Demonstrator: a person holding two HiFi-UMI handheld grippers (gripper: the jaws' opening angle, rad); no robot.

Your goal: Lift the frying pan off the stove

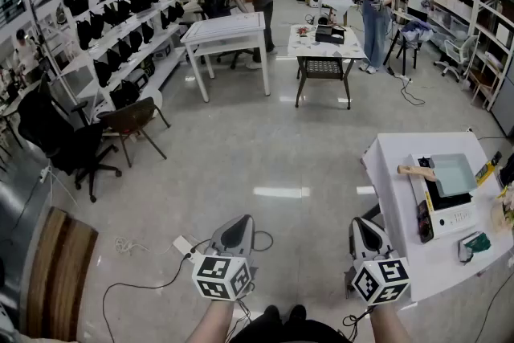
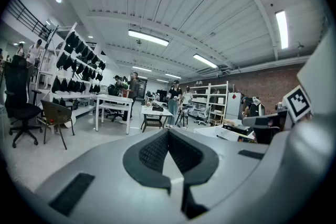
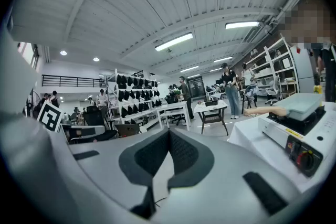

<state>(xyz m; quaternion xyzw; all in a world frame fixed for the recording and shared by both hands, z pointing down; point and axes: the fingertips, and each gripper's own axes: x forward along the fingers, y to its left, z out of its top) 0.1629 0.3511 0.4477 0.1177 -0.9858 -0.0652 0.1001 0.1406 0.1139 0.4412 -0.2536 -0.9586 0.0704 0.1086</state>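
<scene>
Frying pan (image 1: pixel 454 173) on stove (image 1: pixel 446 209), handle (image 1: pixel 416 170) pointing left.

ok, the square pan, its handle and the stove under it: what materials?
Pale teal square frying pan: looks like coated metal, matte, no glare. Its light tan handle: probably wood, by colour. White box-shaped stove: painted metal or plastic casing, black top; cannot tell which.

Nothing readable anywhere tbh. Stickers on the stove (image 3: pixel 315 139) are too tiny, and the left cube (image 1: pixel 222 277) and right cube (image 1: pixel 380 281) just show black-and-white square patterns.
</scene>
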